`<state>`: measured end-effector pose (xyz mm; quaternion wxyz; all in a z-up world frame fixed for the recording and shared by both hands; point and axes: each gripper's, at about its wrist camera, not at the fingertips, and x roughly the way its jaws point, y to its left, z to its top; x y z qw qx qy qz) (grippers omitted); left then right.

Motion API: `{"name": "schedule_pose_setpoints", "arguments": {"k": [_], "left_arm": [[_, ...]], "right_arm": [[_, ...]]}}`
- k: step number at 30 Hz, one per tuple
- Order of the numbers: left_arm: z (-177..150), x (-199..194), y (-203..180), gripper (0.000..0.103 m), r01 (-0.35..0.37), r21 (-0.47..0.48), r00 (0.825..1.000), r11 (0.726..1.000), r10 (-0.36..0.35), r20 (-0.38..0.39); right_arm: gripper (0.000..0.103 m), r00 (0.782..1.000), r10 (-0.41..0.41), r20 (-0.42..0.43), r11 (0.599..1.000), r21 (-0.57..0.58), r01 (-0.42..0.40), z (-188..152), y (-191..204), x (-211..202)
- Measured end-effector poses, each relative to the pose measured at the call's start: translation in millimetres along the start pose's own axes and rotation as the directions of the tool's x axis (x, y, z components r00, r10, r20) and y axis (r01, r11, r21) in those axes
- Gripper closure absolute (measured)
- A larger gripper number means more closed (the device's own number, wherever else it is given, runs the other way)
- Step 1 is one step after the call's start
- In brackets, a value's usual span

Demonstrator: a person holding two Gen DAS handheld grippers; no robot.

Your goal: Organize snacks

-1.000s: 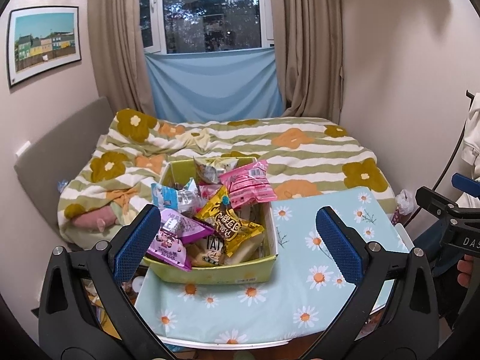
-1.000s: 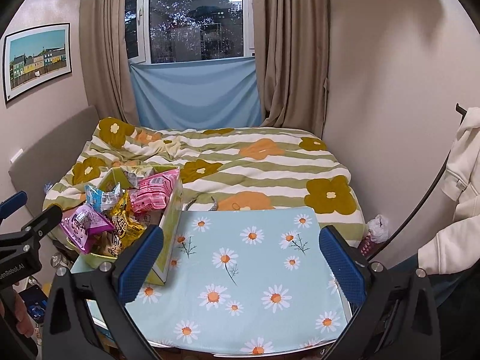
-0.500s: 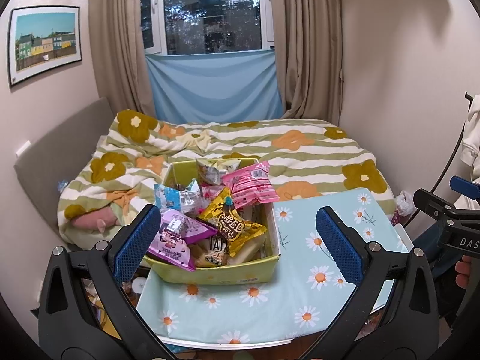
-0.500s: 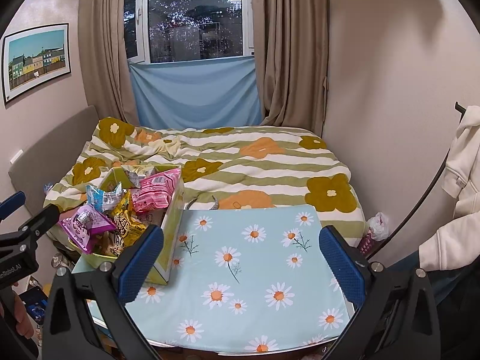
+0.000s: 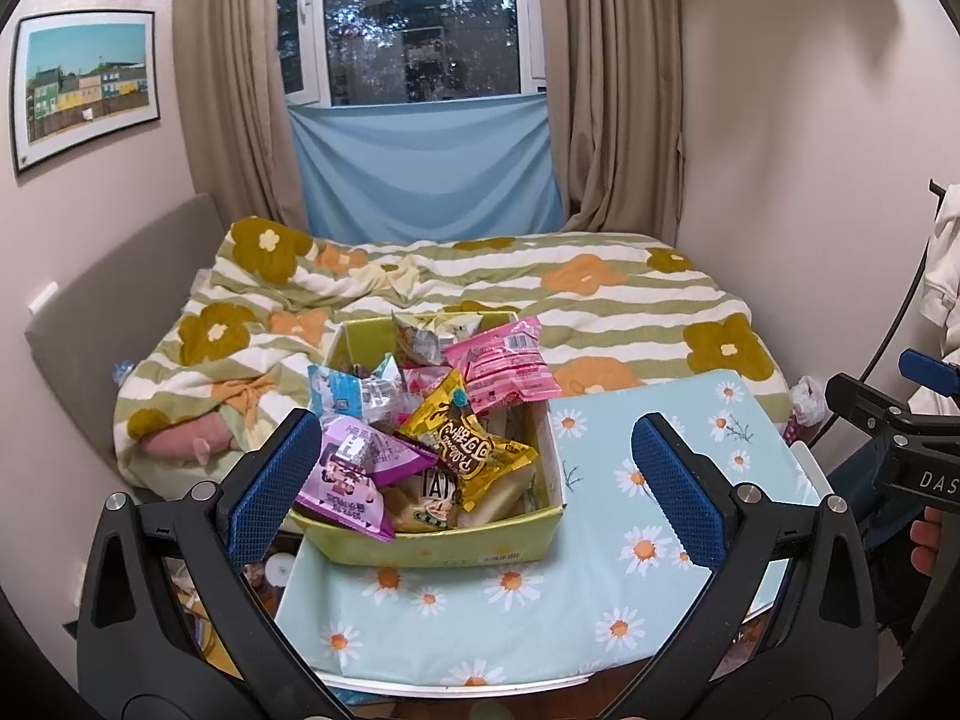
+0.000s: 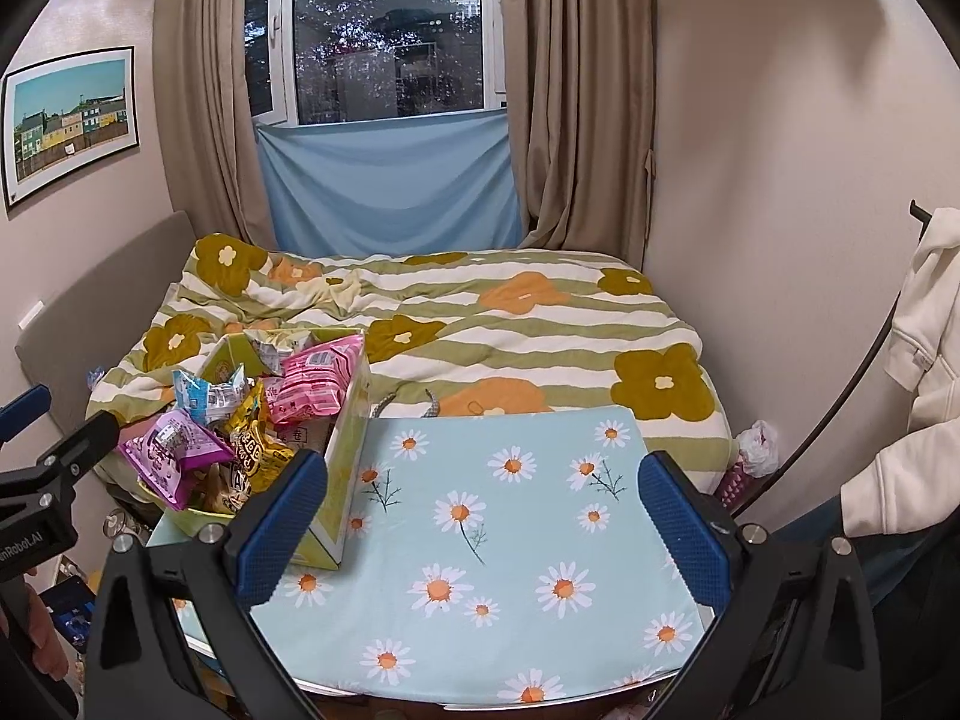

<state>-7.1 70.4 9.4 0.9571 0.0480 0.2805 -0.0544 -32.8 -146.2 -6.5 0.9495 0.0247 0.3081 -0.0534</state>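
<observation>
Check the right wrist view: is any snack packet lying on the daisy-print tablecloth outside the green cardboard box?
No, every packet sits piled in the green cardboard box; the daisy-print tablecloth beside it is bare.

Colours and patterns across table, box and bed

Pale blue tablecloth [image 6: 516,516] scattered with white, orange-centred daisies; lime-green cardboard box [image 5: 444,543] heaped with pink packet [image 5: 510,369], yellow black-lettered packet [image 5: 471,450], purple packet [image 5: 354,474], light blue packet [image 5: 342,390]; green-and-white striped bedspread [image 6: 540,324] with olive and orange flowers; blue-padded black gripper fingers [image 6: 282,519].
</observation>
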Motion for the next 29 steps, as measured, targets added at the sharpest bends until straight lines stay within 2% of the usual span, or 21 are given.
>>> {"name": "schedule_pose_setpoints", "arguments": {"k": [21, 29], "left_arm": [[-2, 6, 13, 0.000, 0.004, -0.014, 1.000, 1.000, -0.004, -0.018], [-3, 6, 21, 0.000, 0.003, -0.012, 1.000, 1.000, -0.003, 0.001]], "right_arm": [[0.000, 1.000, 0.000, 0.001, 1.000, 0.000, 0.000, 1, 1, -1], [0.000, 1.000, -0.001, 0.000, 1.000, 0.001, 0.001, 0, 4, -2]]}}
